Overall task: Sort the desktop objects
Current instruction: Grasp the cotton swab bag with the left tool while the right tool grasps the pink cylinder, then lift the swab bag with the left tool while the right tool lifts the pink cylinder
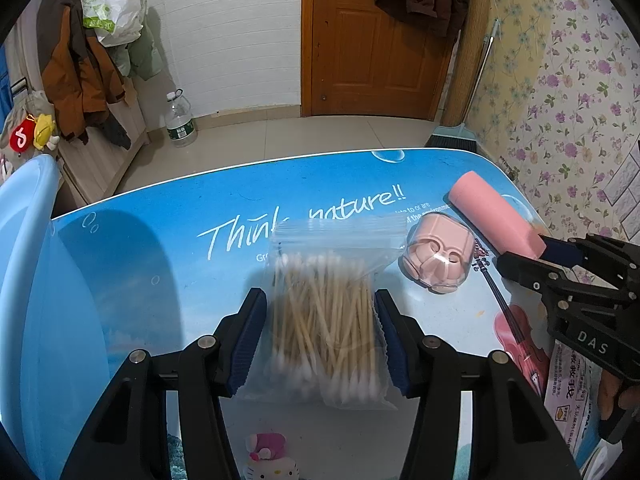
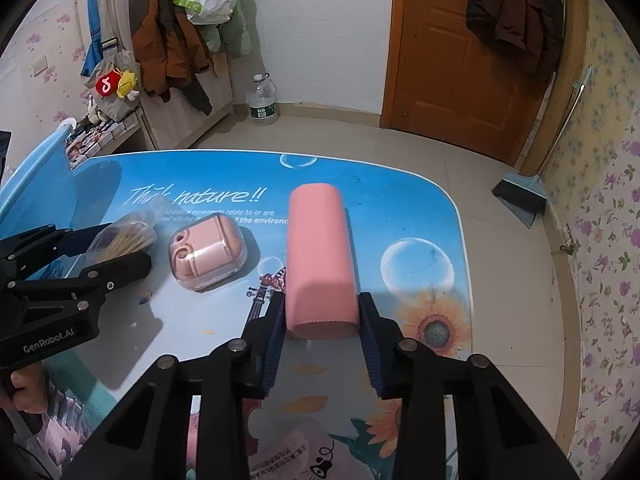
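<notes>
- The left gripper (image 1: 320, 336) has its jaws closed on a clear bag of cotton swabs (image 1: 326, 312), the pads pressing the bag's two sides; the bag looks slightly blurred.
- The right gripper (image 2: 320, 344) straddles the near end of a pink case (image 2: 320, 256) lying lengthwise on the bench (image 2: 400, 200); both pads sit flush against its sides, so it appears gripped.
- A pink earbud box (image 2: 208, 256) rests between the two, at about ten o'clock from the pink case.
- A blue tub (image 1: 28, 280) stands at nine o'clock of the left gripper, probably the sorting bin.
- To do this well, the left gripper should keep a firm squeeze, as the slick bag could slip.
- The right gripper holds the case far from its middle, so it should lift slowly and level, and steer clear of the earbud box.
</notes>
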### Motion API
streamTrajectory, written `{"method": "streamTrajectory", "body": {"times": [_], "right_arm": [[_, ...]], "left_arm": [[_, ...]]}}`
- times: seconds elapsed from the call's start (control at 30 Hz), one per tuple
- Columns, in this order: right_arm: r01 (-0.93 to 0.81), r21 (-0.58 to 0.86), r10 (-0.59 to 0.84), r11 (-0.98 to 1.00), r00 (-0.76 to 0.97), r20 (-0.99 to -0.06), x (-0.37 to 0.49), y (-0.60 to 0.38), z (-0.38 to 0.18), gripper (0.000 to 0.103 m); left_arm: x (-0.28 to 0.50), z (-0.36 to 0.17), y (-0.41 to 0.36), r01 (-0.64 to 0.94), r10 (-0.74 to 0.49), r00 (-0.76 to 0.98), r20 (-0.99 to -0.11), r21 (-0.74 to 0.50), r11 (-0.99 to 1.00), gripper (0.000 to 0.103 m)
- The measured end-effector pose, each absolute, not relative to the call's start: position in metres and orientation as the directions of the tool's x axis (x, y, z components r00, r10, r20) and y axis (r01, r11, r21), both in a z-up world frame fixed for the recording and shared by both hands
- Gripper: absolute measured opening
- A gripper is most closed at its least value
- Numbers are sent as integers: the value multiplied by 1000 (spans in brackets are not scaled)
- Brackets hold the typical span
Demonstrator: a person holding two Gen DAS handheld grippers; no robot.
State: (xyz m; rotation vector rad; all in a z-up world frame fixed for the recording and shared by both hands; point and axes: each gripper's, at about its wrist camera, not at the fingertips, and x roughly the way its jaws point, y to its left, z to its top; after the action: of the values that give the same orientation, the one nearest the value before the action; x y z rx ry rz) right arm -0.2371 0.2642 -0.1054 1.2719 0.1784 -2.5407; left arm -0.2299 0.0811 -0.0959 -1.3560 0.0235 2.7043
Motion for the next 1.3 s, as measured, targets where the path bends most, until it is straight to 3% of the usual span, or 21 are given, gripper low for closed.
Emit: {"method": "streamTrajectory", "body": {"times": [0.2,0.63,1.3], "right_arm": [[300,37,-210,-953,-569,-795,-236,273,-108,36],[262,50,-210,-964,-630,-748,-217,267,-82,36],[233,61,-210,-971,-697,-685,-207,264,-40,36]], "left_arm": [[-229,-96,82,-109,97,-595,-798,-39,-993,52],[-219,-82,85,-123,115,-625,-772,-48,-991,29],[-202,-47,78,-137,143,-688,-712,-65,-988,25]]}}
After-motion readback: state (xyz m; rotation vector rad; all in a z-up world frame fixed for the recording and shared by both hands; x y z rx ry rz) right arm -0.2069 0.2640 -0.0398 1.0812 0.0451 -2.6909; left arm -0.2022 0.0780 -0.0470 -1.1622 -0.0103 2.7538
